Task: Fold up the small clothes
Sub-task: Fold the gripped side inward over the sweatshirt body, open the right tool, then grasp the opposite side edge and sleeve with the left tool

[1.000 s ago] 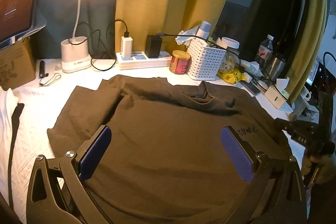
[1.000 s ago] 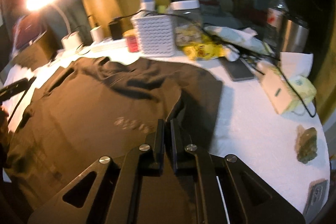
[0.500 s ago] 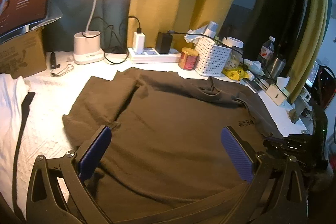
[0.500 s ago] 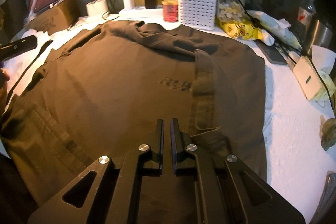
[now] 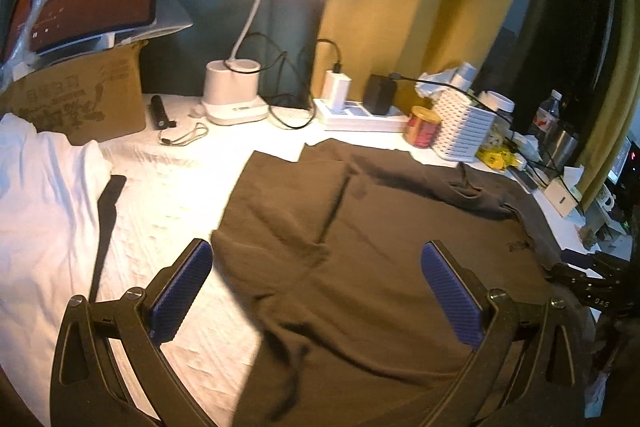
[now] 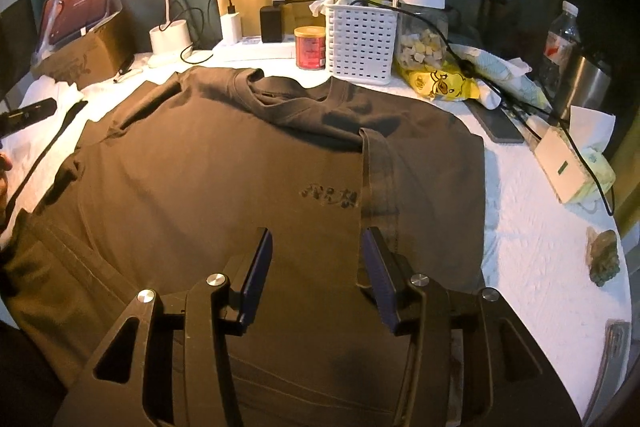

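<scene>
A dark brown T-shirt [image 6: 224,179] lies spread face up on the white table cover, collar toward the back, a small print [image 6: 330,195] on its chest. Its right sleeve [image 6: 380,179] is folded inward over the body. My right gripper [image 6: 316,255] hovers over the shirt's lower chest; its jaws are opening with nothing pinched between them. In the left wrist view the same T-shirt [image 5: 380,267] fills the middle, its left sleeve [image 5: 280,211] lying out flat. My left gripper [image 5: 316,279] stands wide open above that sleeve's edge, blue pads empty. The right gripper's black frame [image 5: 592,279] shows at the far right.
White cloth [image 5: 44,195] is piled at the left by a cardboard box [image 5: 76,99] bearing a tablet. Along the back stand a lit desk lamp [image 5: 234,99], power strip [image 5: 360,117], red can [image 6: 310,47], white basket [image 6: 360,41], a jar, a bottle and cables.
The right gripper's jaws, shut earlier, now stand apart; the folded sleeve lies loose on the shirt. The left gripper has moved left, toward the shirt's left sleeve.
</scene>
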Demonstrator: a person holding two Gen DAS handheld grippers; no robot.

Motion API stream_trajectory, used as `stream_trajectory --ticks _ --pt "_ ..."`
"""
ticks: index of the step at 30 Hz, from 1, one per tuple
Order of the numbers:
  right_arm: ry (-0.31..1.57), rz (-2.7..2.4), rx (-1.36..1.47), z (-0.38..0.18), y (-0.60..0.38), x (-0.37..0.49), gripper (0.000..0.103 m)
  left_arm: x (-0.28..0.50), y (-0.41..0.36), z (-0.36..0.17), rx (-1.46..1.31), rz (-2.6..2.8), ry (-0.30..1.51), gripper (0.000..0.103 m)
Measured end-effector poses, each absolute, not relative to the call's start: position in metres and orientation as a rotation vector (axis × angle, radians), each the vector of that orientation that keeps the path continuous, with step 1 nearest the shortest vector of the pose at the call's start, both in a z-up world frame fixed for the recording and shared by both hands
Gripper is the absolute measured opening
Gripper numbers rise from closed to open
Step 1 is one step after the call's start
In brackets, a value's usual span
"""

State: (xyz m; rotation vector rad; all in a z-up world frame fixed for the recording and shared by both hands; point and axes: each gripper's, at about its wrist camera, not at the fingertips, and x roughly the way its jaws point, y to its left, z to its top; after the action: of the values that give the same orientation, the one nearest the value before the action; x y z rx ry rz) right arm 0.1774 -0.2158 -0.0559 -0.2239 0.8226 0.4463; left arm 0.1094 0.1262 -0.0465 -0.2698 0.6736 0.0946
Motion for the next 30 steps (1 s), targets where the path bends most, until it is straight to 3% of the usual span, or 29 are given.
stream_trajectory --ticks 10,15,24,27,28,29,30 --pt "0.827 0.402 -0.186 -0.055 -0.201 0.186 0.050 0.147 0.170 -0.062 -0.207 0.082 0.726 0.101" --pt "0.829 0.373 -0.164 -0.057 -0.197 0.200 0.050 0.180 0.178 -0.080 -0.142 0.044 0.803 0.087" --pt "0.851 0.335 -0.147 -0.064 -0.197 0.221 0.050 0.216 0.180 -0.105 -0.120 -0.009 0.892 0.087" --pt "0.855 0.331 -0.144 -0.065 -0.197 0.227 0.050 0.221 0.174 -0.113 -0.078 0.000 0.909 0.082" --pt "0.855 0.330 -0.143 -0.066 -0.197 0.228 0.050 0.220 0.172 -0.113 -0.066 -0.005 0.908 0.078" --pt "0.857 0.331 -0.141 -0.066 -0.198 0.229 0.050 0.220 0.170 -0.113 -0.056 -0.012 0.903 0.066" --pt "0.858 0.331 -0.141 -0.067 -0.198 0.230 0.050 0.219 0.168 -0.113 -0.051 -0.025 0.899 0.043"
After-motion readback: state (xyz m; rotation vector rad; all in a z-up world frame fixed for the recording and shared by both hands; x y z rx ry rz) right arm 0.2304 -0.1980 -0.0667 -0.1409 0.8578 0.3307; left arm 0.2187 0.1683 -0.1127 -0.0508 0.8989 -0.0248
